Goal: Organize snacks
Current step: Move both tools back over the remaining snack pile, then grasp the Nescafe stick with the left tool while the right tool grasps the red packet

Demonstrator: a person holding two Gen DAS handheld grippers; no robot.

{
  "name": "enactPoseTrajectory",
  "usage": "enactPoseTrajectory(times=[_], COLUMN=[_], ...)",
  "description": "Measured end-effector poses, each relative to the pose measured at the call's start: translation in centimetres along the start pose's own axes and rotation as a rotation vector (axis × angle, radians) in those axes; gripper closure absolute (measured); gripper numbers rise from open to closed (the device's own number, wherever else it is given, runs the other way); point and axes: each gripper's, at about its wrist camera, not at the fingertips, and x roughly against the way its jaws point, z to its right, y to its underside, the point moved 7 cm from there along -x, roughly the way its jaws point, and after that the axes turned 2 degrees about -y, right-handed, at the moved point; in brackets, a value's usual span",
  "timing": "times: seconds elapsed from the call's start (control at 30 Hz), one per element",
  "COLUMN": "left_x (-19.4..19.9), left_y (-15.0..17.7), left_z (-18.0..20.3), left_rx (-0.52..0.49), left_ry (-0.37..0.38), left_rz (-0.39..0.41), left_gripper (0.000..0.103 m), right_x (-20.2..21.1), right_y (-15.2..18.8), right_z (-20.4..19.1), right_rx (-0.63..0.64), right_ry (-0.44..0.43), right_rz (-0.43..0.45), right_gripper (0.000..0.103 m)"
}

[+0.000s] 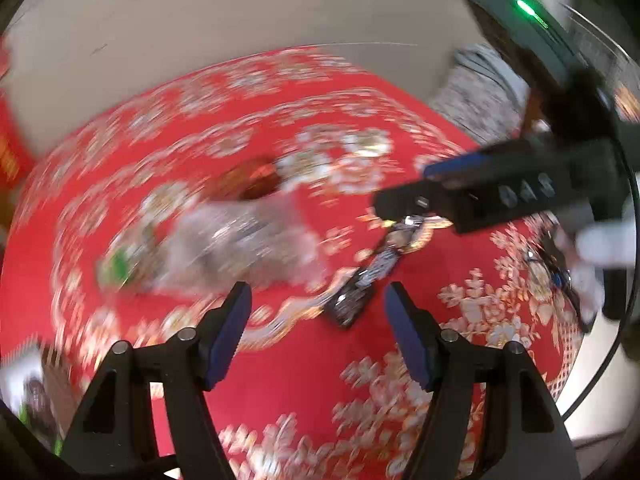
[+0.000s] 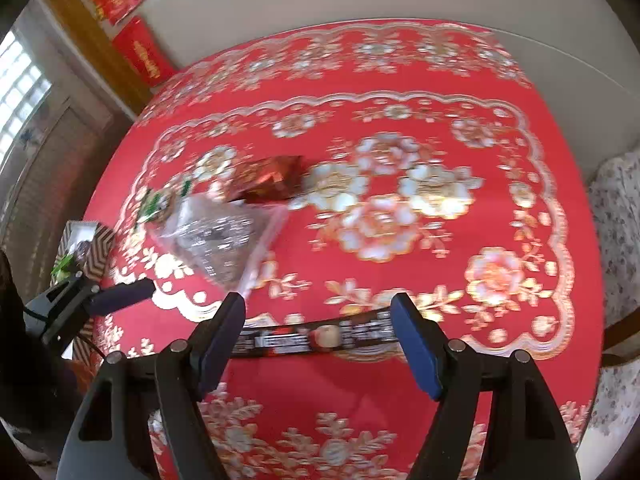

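A long dark snack bar [image 2: 316, 336] lies flat on the red flowered tablecloth [image 2: 400, 128]. My right gripper [image 2: 318, 312] is open and empty, just above and before the bar. The bar also shows in the left wrist view [image 1: 370, 276]. My left gripper [image 1: 318, 300] is open and empty, with the bar's near end just beyond its fingertips. A clear plastic bag of silvery snacks [image 2: 224, 236] lies at the left, also in the left wrist view [image 1: 244, 244]. A red snack packet [image 2: 272, 180] lies behind it. A green-and-white packet [image 2: 154, 204] lies to the bag's left.
The right gripper's body [image 1: 500, 188] reaches in from the right in the left wrist view. The left gripper [image 2: 116, 296] shows at the left edge of the right wrist view. A patterned box [image 2: 86, 248] stands off the table's left edge. A floral seat [image 2: 616, 220] is at the right.
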Motion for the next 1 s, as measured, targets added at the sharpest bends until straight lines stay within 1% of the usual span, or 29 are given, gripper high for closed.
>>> enactPoseTrajectory(times=[0.03,0.07,0.13,0.17,0.33,0.43,0.5,0.57,0.6,0.67,0.7,0.77,0.8,0.83,0.9,1.0], left_x=[-0.3,-0.9,-1.7,-2.5,-4.5,-5.7,-6.4,-7.1,-7.4,-7.3,-7.3,-7.1,-6.9,-6.8,-6.6,-6.1], left_y=[-0.2,-0.7,-1.3,-1.6,-1.4,-1.1,-1.0,-0.8,-0.6,-0.6,-0.6,-0.7,-0.7,-0.7,-0.5,0.1], left_z=[0.5,1.5,2.6,3.3,5.1,5.8,5.8,5.4,5.2,5.1,5.0,4.7,4.2,3.8,2.8,1.8], left_rx=[-0.025,-0.072,-0.123,-0.159,-0.246,-0.284,-0.277,-0.246,-0.236,-0.237,-0.241,-0.233,-0.217,-0.206,-0.174,-0.135], left_ry=[0.014,0.039,0.057,0.067,0.128,0.123,0.118,0.119,0.119,0.118,0.113,0.102,0.096,0.095,0.099,0.083], left_rz=[0.000,0.001,0.005,-0.006,-0.057,-0.091,-0.118,-0.151,-0.161,-0.150,-0.151,-0.151,-0.151,-0.156,-0.173,-0.185], left_gripper=[0.033,0.033,0.033,0.033,0.033,0.033,0.034,0.036,0.040,0.041,0.044,0.054,0.069,0.076,0.080,0.081], right_x=[0.1,0.2,0.2,0.3,0.2,-0.2,-0.5,-1.1,-1.3,-2.1,-2.5,-3.6,-4.0,-4.7,-6.2,-8.1], right_y=[-0.1,-0.2,-0.6,-0.8,-2.1,-3.1,-3.8,-4.8,-5.2,-6.1,-6.7,-7.8,-8.1,-8.4,-8.7,-8.5], right_z=[0.4,0.9,1.5,1.8,2.9,2.9,2.4,1.3,0.9,-0.5,-1.2,-2.8,-3.2,-4.0,-5.5,-7.0], right_rx=[-0.003,-0.004,-0.008,-0.008,-0.006,0.003,0.024,0.085,0.112,0.203,0.250,0.363,0.400,0.467,0.591,0.749], right_ry=[0.003,0.010,0.018,0.019,0.032,0.026,0.019,0.005,0.003,-0.005,-0.013,-0.042,-0.042,-0.042,-0.044,-0.032], right_rz=[-0.001,-0.002,-0.004,-0.005,-0.007,-0.007,-0.007,-0.014,-0.020,-0.043,-0.050,-0.067,-0.073,-0.088,-0.120,-0.162], right_gripper=[0.028,0.028,0.028,0.028,0.028,0.028,0.028,0.028,0.028,0.028,0.028,0.028,0.028,0.028,0.028,0.028])
